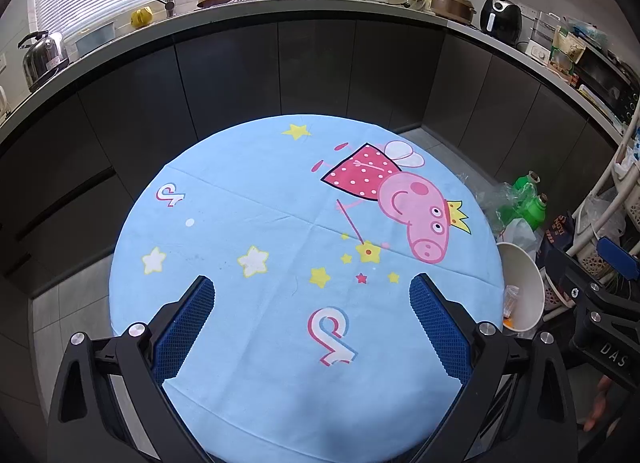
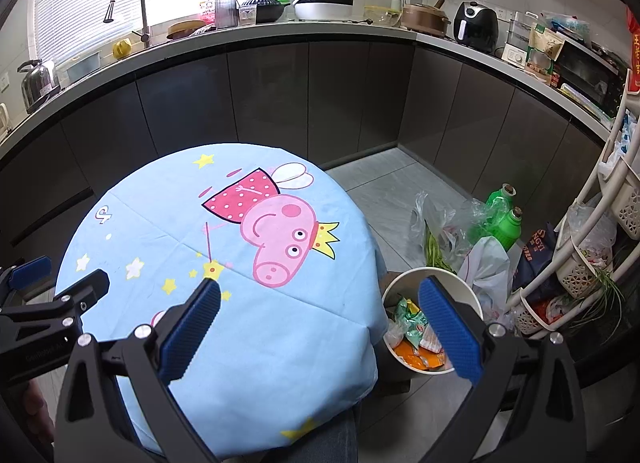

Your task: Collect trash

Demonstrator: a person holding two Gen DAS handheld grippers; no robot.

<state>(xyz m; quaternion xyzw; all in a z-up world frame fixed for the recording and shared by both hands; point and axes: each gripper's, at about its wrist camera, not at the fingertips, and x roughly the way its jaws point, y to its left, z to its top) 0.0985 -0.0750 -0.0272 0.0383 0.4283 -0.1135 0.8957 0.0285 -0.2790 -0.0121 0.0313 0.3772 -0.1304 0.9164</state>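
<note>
A round table with a light blue cartoon-pig cloth (image 1: 248,223) fills the left wrist view and shows in the right wrist view (image 2: 168,223). A white round bin (image 2: 472,295) stands on the floor at the table's right edge, holding green, orange and white wrappers (image 2: 416,327); it also shows in the left wrist view (image 1: 520,271). My left gripper (image 1: 312,287) is open and empty above the table's near half. My right gripper (image 2: 320,291) is open and empty, spanning the table's right edge and the bin.
Plastic bags and two green bottles (image 2: 504,219) lie on the floor behind the bin. A white rack with baskets (image 2: 592,247) stands at the right. Dark kitchen cabinets (image 1: 224,75) with a cluttered counter curve around the back.
</note>
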